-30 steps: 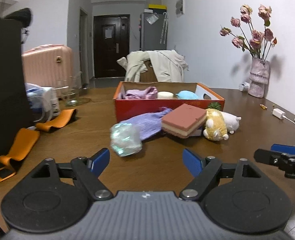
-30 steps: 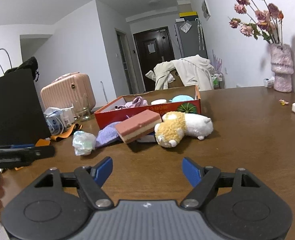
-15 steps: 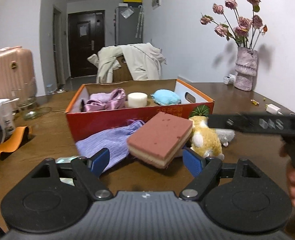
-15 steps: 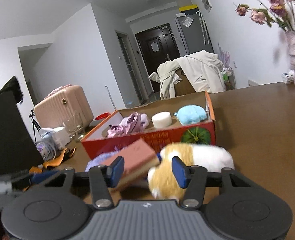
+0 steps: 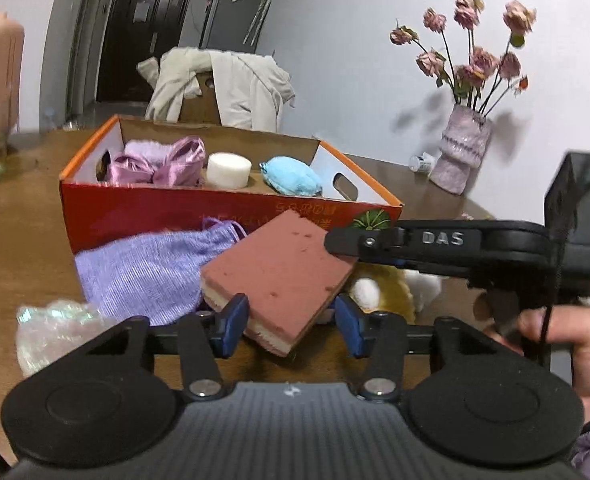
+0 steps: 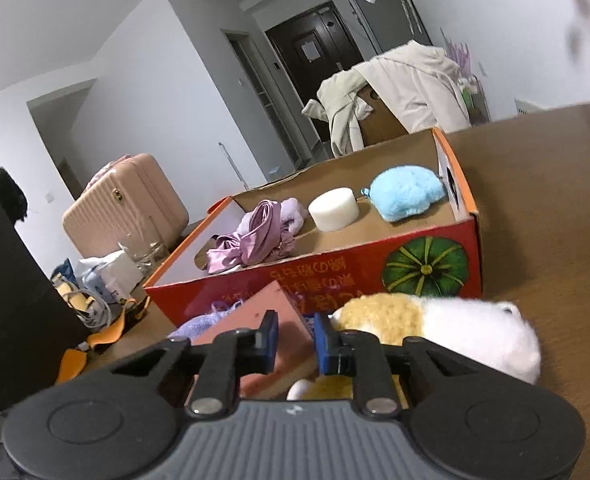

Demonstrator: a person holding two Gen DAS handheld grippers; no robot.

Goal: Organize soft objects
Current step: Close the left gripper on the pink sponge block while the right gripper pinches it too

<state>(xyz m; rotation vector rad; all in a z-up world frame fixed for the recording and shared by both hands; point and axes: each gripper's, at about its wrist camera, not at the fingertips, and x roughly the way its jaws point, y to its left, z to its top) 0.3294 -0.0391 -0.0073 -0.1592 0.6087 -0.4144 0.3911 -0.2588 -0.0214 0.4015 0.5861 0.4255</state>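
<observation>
Three soft things boxed, four left out in front of the box.

From the left on the surface (image 5: 23, 216): a crinkly iridescent wad (image 5: 51, 320), a lilac knitted pouch (image 5: 151, 264), the pink sponge block (image 5: 279, 268) propped against the box, and a yellow-and-white plush (image 6: 435, 328), all outside the red cardboard box (image 5: 215, 212). Inside it sit a pink satin bundle (image 5: 163, 160), a white foam puck (image 5: 229, 170) and a blue plush (image 5: 293, 178). The left gripper (image 5: 291, 318) has its jaws spread either side of the sponge's near corner, not yet pinching. The right gripper (image 6: 295, 340) has jaws nearly closed at the sponge's far edge beside the plush; whether they grip anything, I cannot tell.
</observation>
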